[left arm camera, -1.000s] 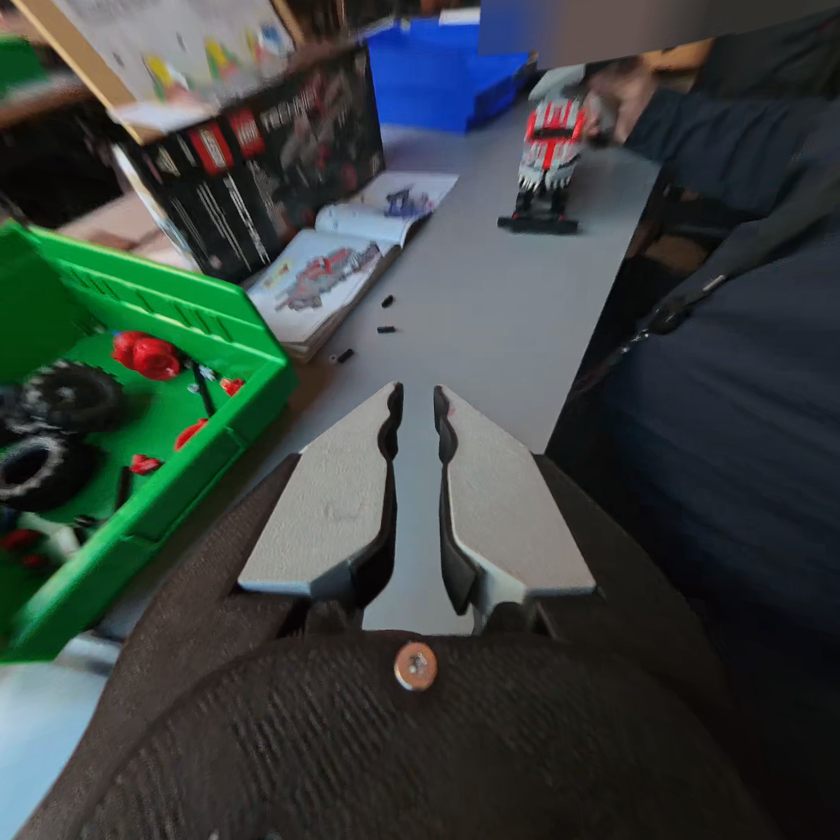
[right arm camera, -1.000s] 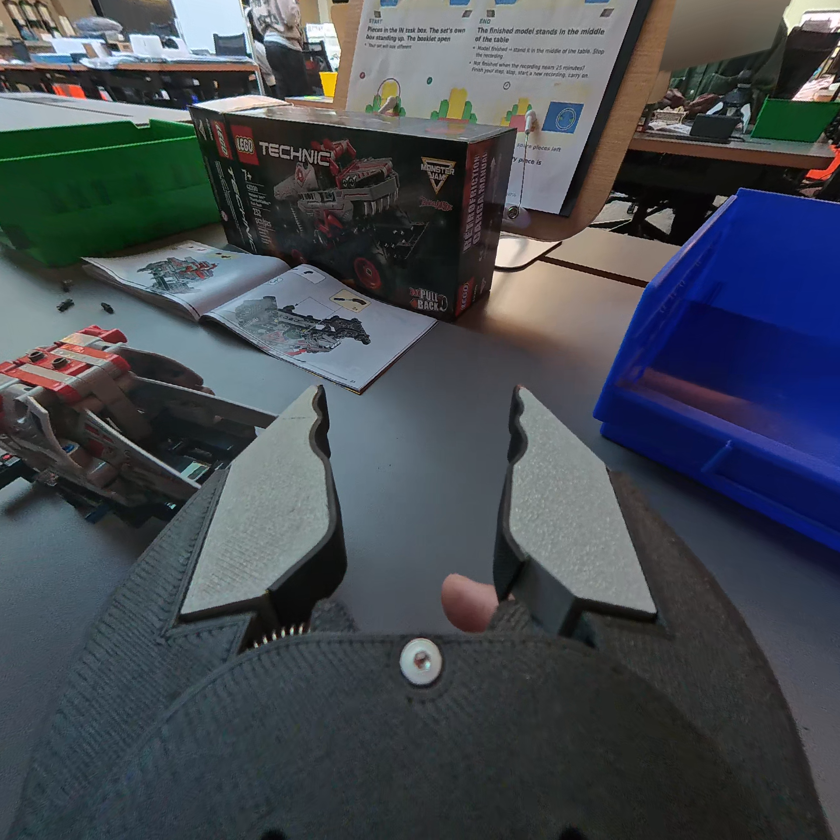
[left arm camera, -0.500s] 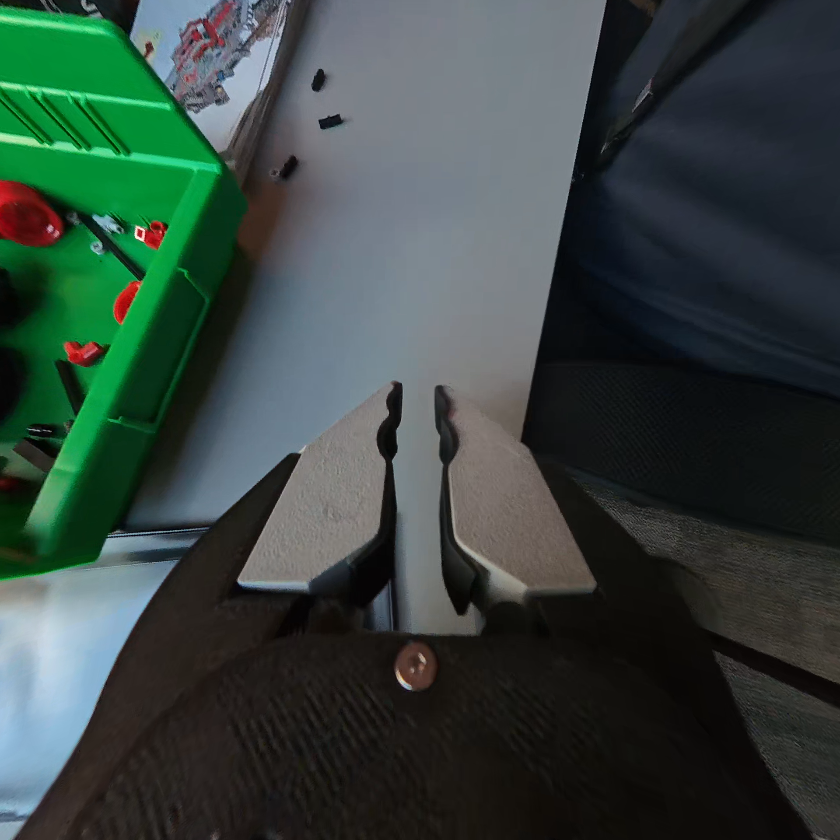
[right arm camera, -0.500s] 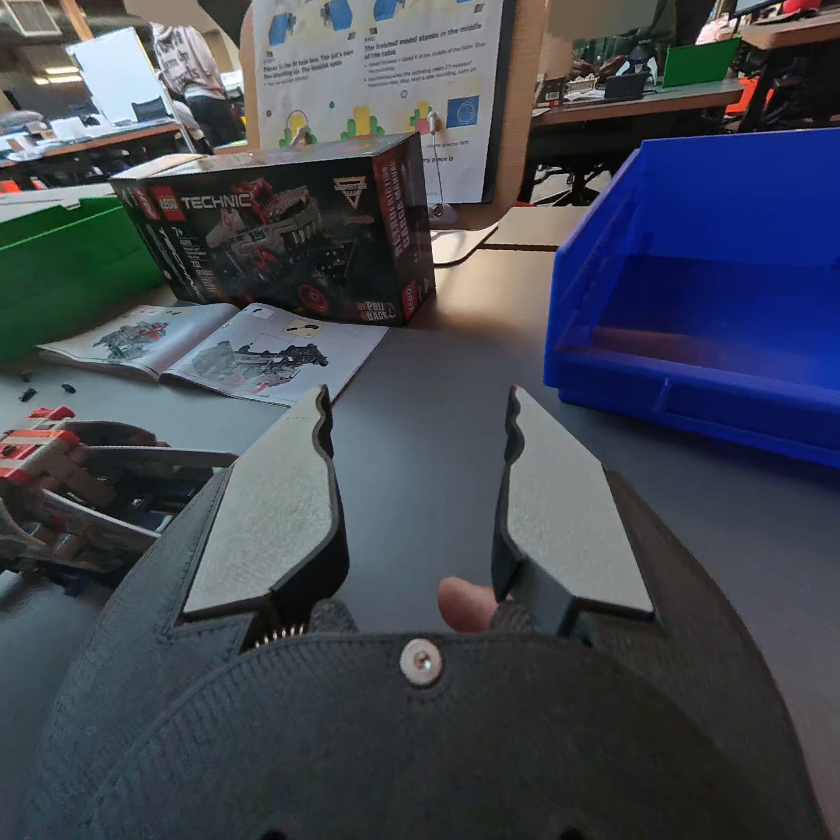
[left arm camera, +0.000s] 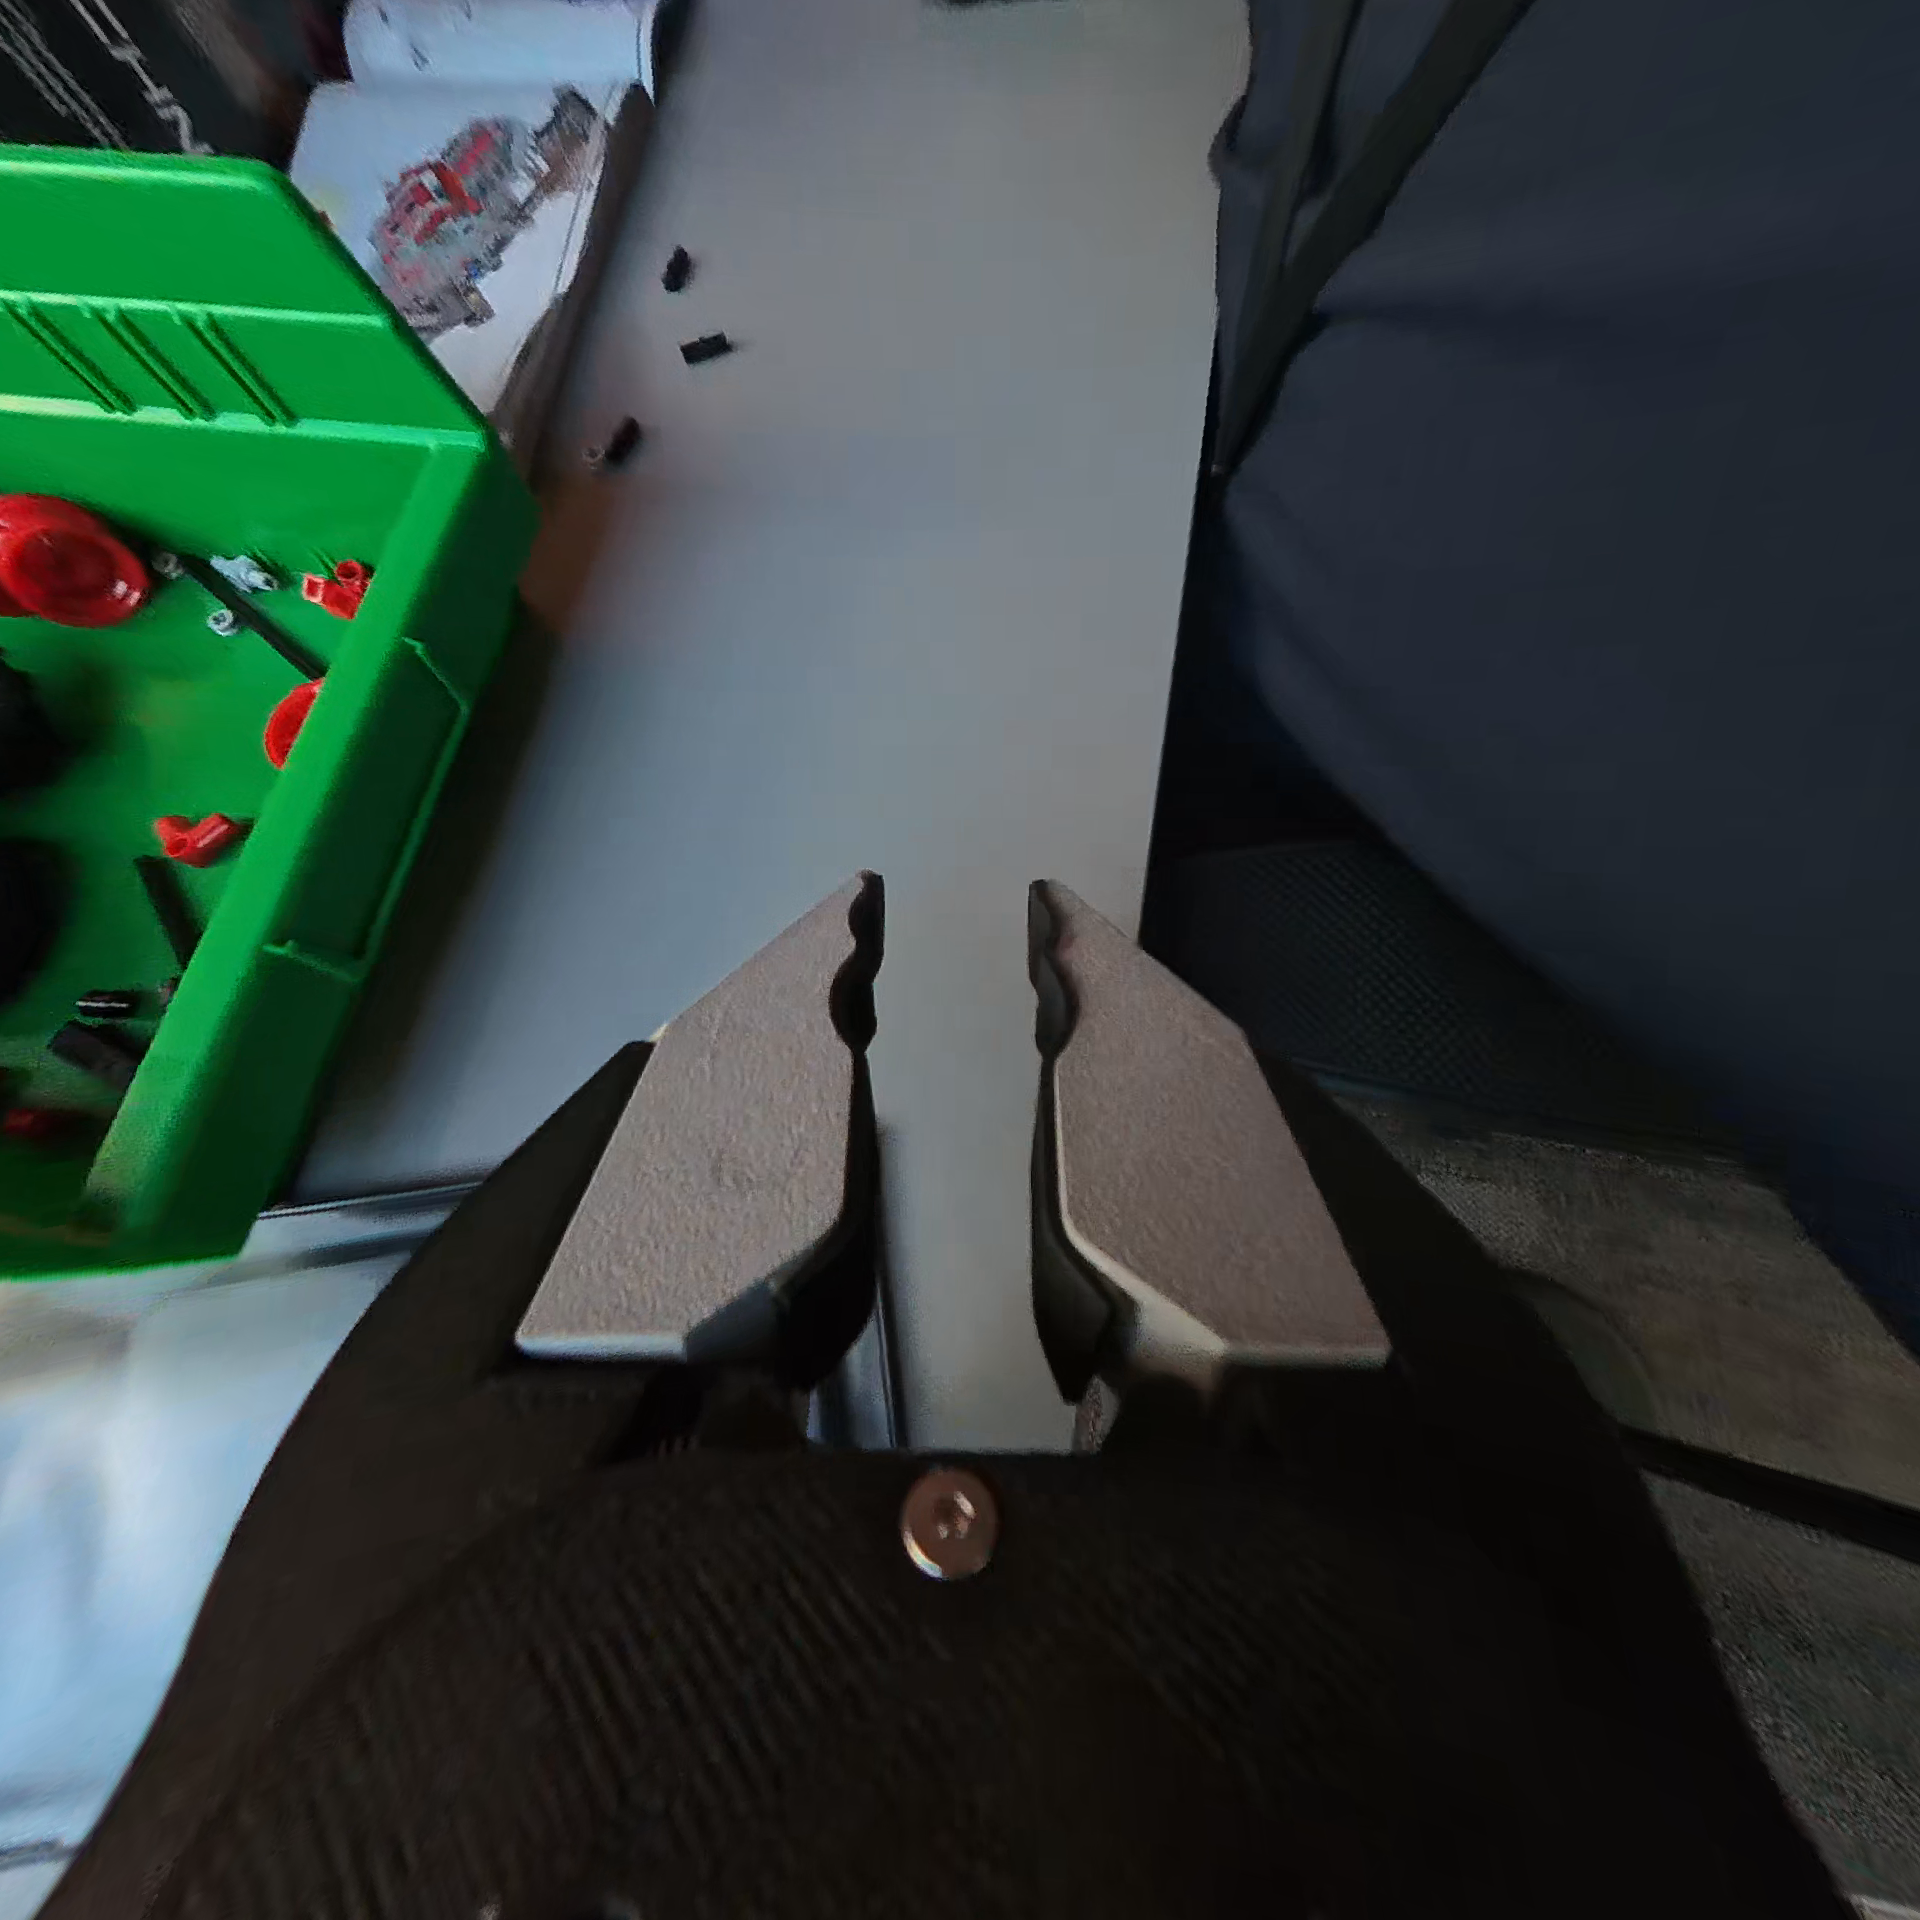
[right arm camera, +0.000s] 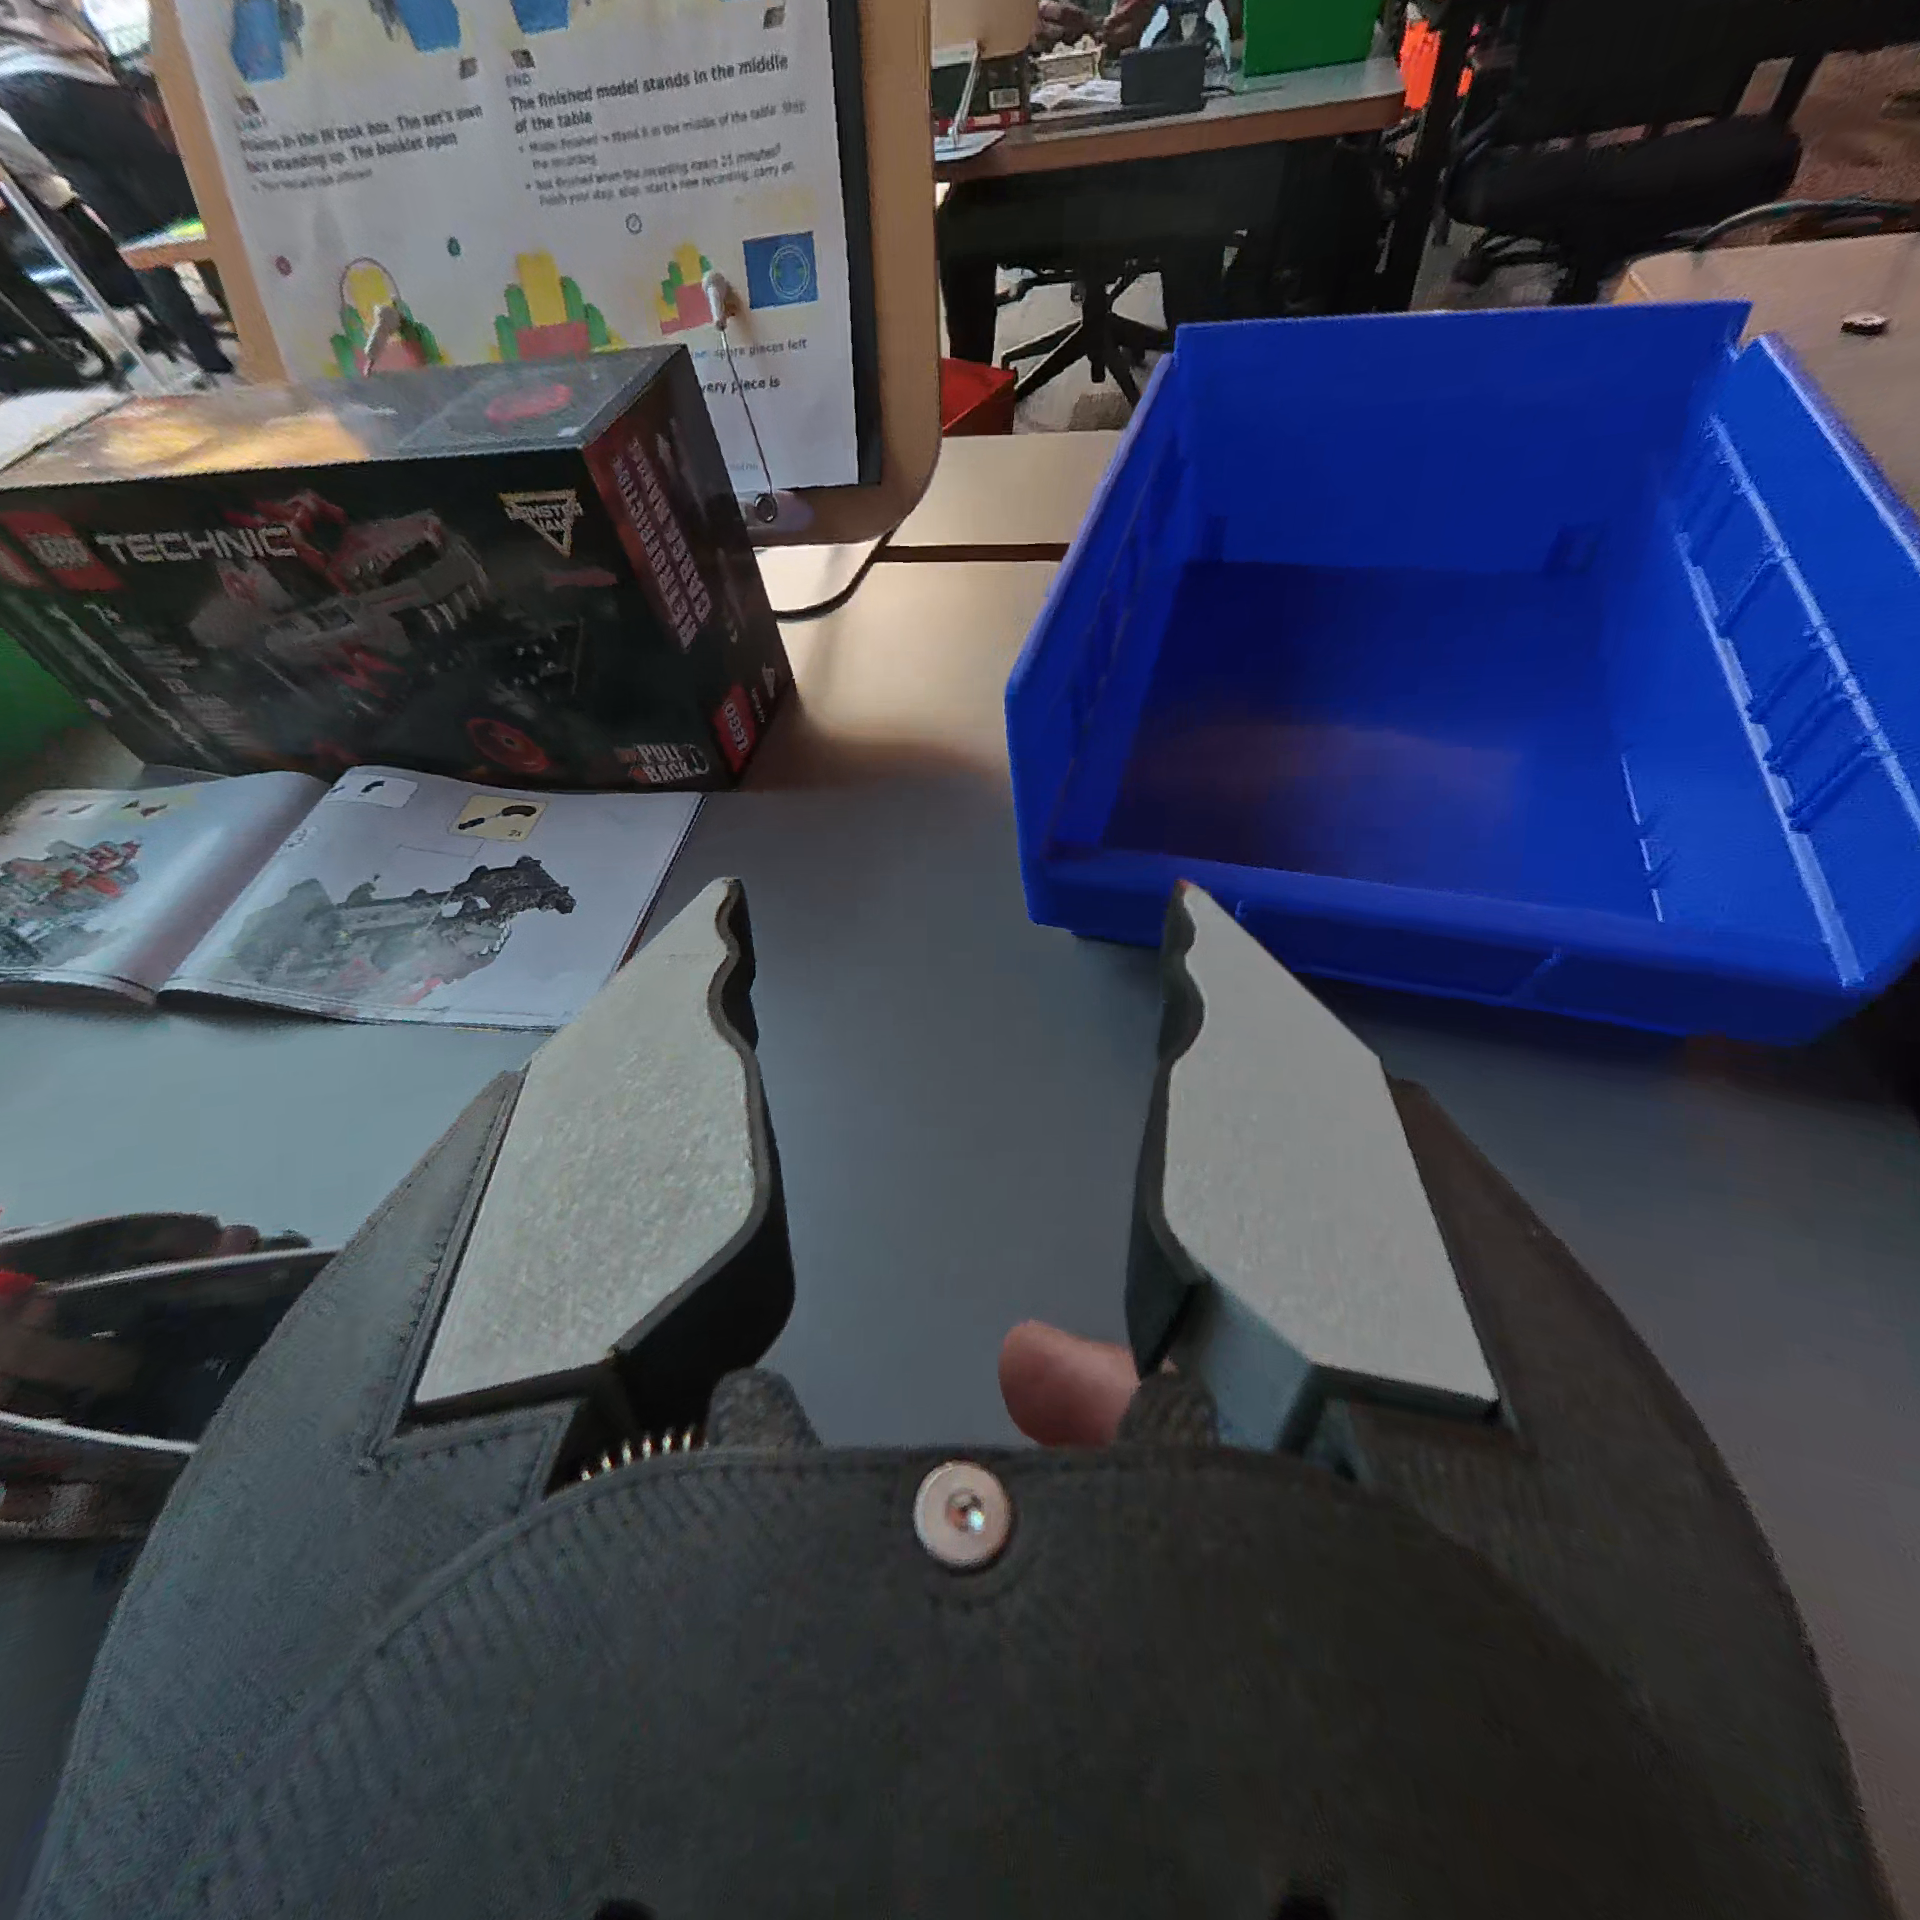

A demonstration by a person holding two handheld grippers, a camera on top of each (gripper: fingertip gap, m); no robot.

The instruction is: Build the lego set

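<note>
My left gripper (left arm camera: 954, 894) is open a little and empty above the near end of the grey table (left arm camera: 883, 644). To its left stands a green bin (left arm camera: 343, 790) holding red pieces (left arm camera: 62, 561) and black parts. Three small black pins (left arm camera: 704, 348) lie on the table ahead. My right gripper (right arm camera: 954, 904) is open and empty above the table. The partly built red, grey and black model (right arm camera: 104, 1340) lies at its lower left, partly cut off by the frame edge. The open instruction booklet (right arm camera: 343, 894) lies ahead on the left and also shows in the left wrist view (left arm camera: 468, 208).
An empty blue bin (right arm camera: 1455, 686) stands at the right. The black set box (right arm camera: 395, 613) stands behind the booklet, with an instruction board (right arm camera: 540, 187) behind it. A person in dark blue clothing (left arm camera: 1558, 520) sits along the table's right edge. One gripper's finger ends stand about 70 centimetres off the other's.
My left gripper has opened slightly and tipped down over the table's near end. My right gripper has swung right, so the blue bin is nearer the centre and the model has slid to the left edge.
</note>
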